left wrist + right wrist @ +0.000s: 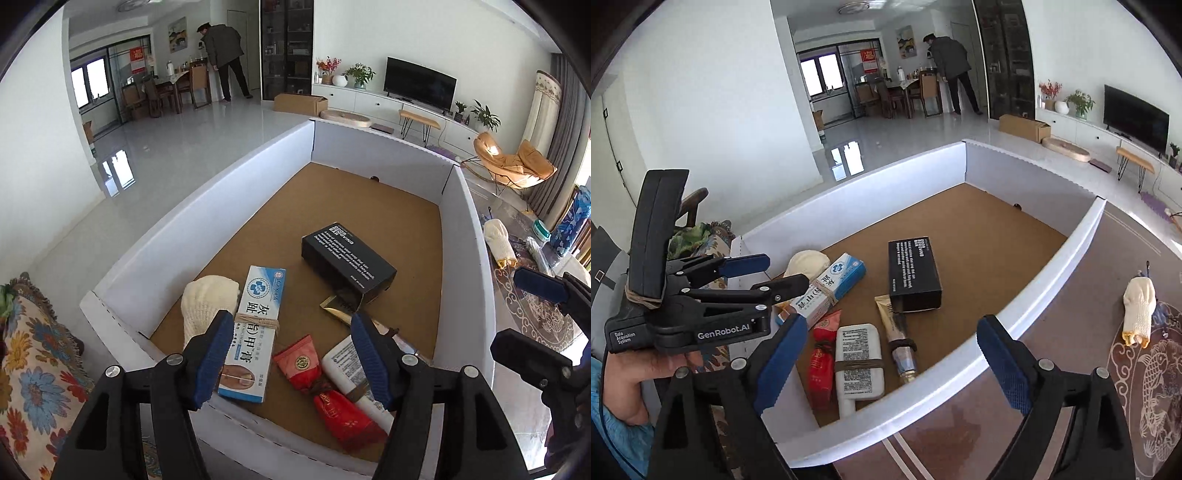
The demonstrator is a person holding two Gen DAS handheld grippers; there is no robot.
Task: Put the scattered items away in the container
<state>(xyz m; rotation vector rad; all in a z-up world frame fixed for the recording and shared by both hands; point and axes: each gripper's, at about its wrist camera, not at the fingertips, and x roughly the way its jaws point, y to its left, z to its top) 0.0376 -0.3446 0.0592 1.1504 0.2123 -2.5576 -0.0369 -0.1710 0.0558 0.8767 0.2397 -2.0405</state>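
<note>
Both grippers hang over the box's (207, 206) near edge with jaws apart and nothing between them: the left gripper (291, 354) half open, the right gripper (894, 358) wide. Items crowd the box's near-left corner; its far half is bare. One glove (1139, 310) lies outside, right of the box.

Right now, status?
Left gripper and right gripper open, empty. One white glove outside the box. Nothing in the way.
</note>
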